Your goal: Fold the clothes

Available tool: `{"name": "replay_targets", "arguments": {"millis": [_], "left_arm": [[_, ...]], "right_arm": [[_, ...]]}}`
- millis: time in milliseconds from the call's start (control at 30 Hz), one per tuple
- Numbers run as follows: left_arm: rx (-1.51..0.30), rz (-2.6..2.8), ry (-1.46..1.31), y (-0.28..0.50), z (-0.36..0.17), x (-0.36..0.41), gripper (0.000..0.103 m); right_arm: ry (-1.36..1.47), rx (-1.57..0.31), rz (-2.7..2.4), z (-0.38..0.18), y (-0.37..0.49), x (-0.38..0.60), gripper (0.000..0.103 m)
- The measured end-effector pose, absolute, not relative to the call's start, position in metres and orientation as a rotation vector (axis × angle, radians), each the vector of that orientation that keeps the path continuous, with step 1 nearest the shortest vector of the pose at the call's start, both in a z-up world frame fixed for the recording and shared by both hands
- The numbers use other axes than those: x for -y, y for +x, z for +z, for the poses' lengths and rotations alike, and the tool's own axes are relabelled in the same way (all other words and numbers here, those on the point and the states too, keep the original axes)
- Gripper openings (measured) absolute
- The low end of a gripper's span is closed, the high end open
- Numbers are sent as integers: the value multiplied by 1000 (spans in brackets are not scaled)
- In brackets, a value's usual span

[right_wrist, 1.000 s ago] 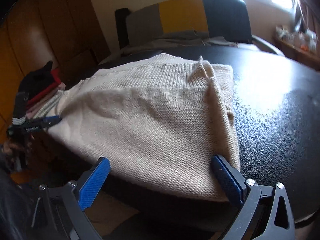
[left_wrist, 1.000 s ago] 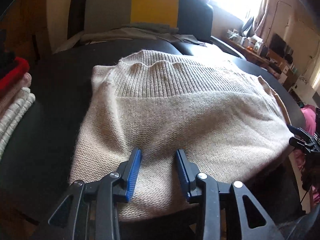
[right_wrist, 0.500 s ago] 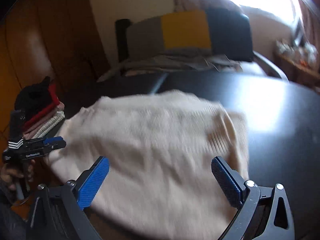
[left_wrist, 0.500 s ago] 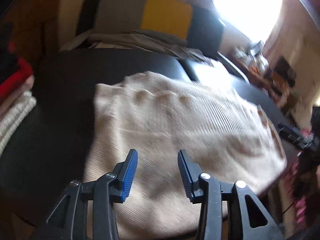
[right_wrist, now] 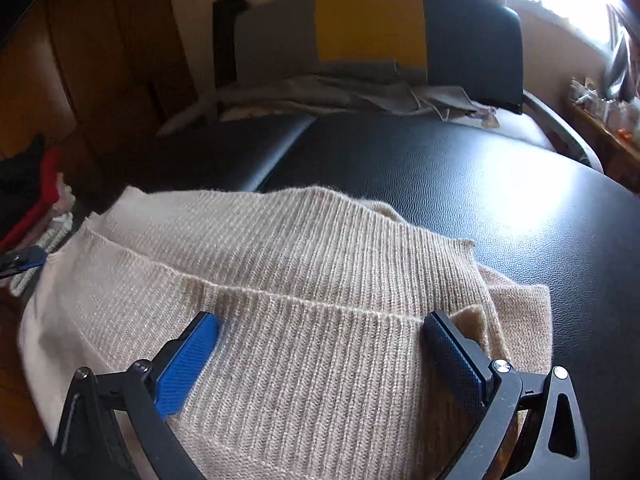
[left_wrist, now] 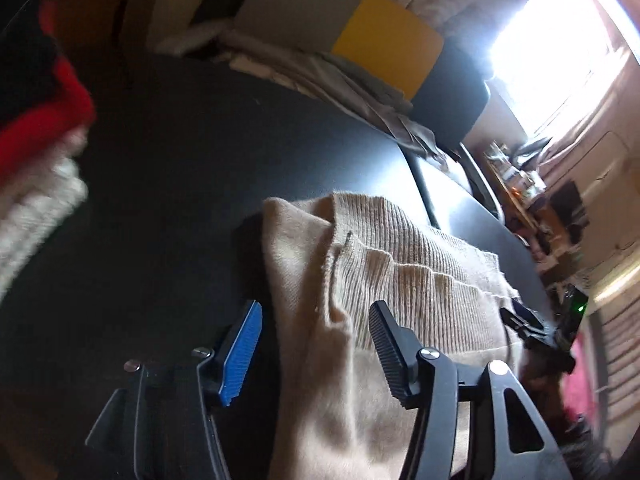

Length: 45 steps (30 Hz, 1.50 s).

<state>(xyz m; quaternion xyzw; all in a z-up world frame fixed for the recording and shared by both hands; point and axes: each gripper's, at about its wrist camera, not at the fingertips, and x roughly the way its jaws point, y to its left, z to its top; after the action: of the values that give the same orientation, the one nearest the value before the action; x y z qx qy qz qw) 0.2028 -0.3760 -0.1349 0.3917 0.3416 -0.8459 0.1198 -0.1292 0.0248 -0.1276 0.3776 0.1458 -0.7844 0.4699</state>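
On the black table [right_wrist: 460, 184] lies a beige sweater [right_wrist: 304, 280], soft, light and floppy. Both grippers, left [left_wrist: 316, 344] just widening, right [right_wrist: 320, 356], straddle it unclamped; grasp its ribbed hem corners.

Left hand-held gripper [left_wrist: 316, 344], rolled sideways, has just been opening; right hand-held gripper [right_wrist: 320, 344] gapes wide.
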Motion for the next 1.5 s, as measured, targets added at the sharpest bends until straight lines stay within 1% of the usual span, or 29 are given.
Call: {"name": "replay_targets", "arguments": {"millis": [100,167,300,333,367,400,433,467,533,600,733,800,967,1033,1067,1167,1267,1500], "left_arm": [[-939,-2480,1233,185,-149,380,59],[-921,-2511,1261,177,-156,384,63],[-1084,-2537,1234,175,-164,400,65],[-1101,-2541,1232,176,-165,402,65],[-1110,-2544,1236,176,-165,403,63],[-1115,-2540,1246,174,-165,402,53],[-1120,-2534,1258,172,-164,400,48],[-1053,-2536,1277,169,-163,394,47],[-870,-2536,1313,160,-158,377,47],[-771,-2519,1334,152,-155,367,48],[-699,-2474,1356,140,-153,360,50],[-691,-2459,1359,137,-153,359,52],[-720,-2465,1338,136,-155,363,52],[-760,-2486,1322,138,-156,366,33],[-820,-2494,1325,139,-157,368,20],[-886,-2479,1312,139,-156,375,16],[-1012,-2443,1291,144,-156,394,14],[-945,-2374,1274,141,-134,428,13]], "right_arm": [[912,-363,-1935,-129,-127,-25,103],[908,-354,-1937,-129,-126,-26,103],[907,-340,-1936,-129,-126,-28,103],[906,-337,-1936,-130,-127,-28,103],[906,-335,-1936,-130,-128,-28,103],[906,-333,-1936,-130,-129,-28,103],[906,-331,-1936,-131,-130,-28,103],[906,-330,-1937,-131,-130,-28,103],[904,-334,-1941,-131,-130,-28,103],[904,-336,-1942,-131,-130,-29,103],[903,-341,-1945,-131,-130,-28,103],[903,-343,-1947,-131,-129,-27,103],[902,-352,-1954,-130,-126,-26,103],[902,-356,-1956,-130,-126,-25,103],[903,-358,-1957,-130,-125,-24,103],[909,-365,-1957,-130,-124,-23,103],[934,-374,-1937,-126,-125,-21,103],[933,-447,-1614,-86,-120,-42,103]]}}
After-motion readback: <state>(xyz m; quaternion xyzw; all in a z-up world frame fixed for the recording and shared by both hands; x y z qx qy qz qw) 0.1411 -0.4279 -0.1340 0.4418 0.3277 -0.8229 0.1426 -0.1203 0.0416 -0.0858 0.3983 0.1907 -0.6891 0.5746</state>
